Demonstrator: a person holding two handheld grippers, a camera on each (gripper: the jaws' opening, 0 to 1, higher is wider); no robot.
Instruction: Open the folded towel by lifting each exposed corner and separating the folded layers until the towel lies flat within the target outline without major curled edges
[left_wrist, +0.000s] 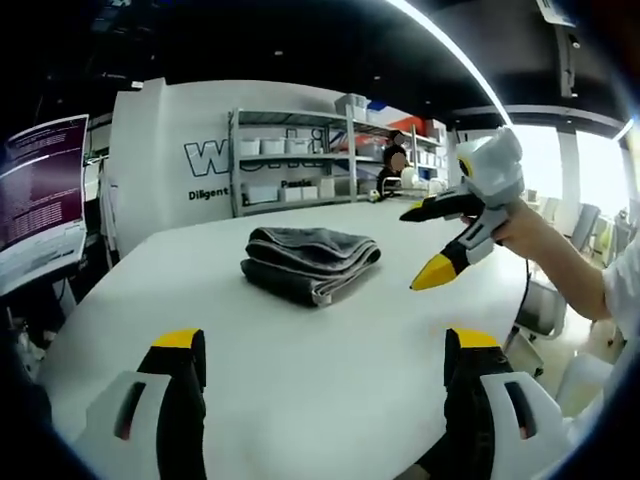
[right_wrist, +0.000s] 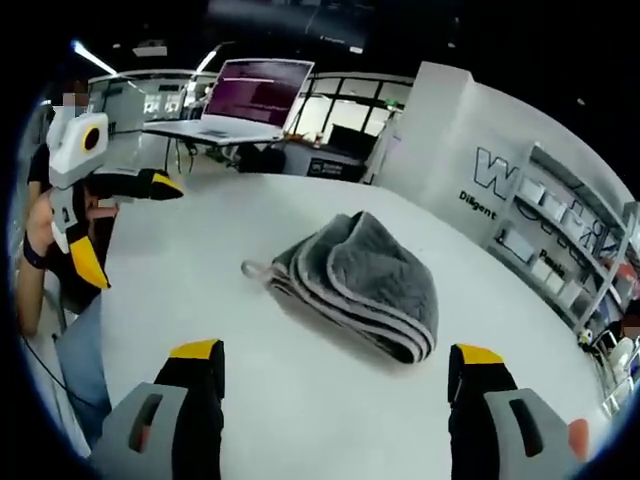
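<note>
A grey towel (left_wrist: 310, 262) lies folded in several layers on the white table (left_wrist: 300, 350), its pale-edged layers stacked toward the near side. In the right gripper view the same towel (right_wrist: 368, 280) sits mid-table with a small loop at its left corner. My left gripper (left_wrist: 325, 365) hovers open above the table, short of the towel, nothing between its jaws. My right gripper (right_wrist: 335, 375) is open too, just before the towel's layered edge. From the right of the left gripper view the right gripper (left_wrist: 440, 245) comes in, open and held by a hand, beside the towel.
A laptop (right_wrist: 250, 100) with a purple screen stands at the table's far side, and a monitor (left_wrist: 40, 190) at the left. Shelving with white boxes (left_wrist: 300, 160) lines the wall behind. A person's arm (left_wrist: 570, 260) reaches in from the right.
</note>
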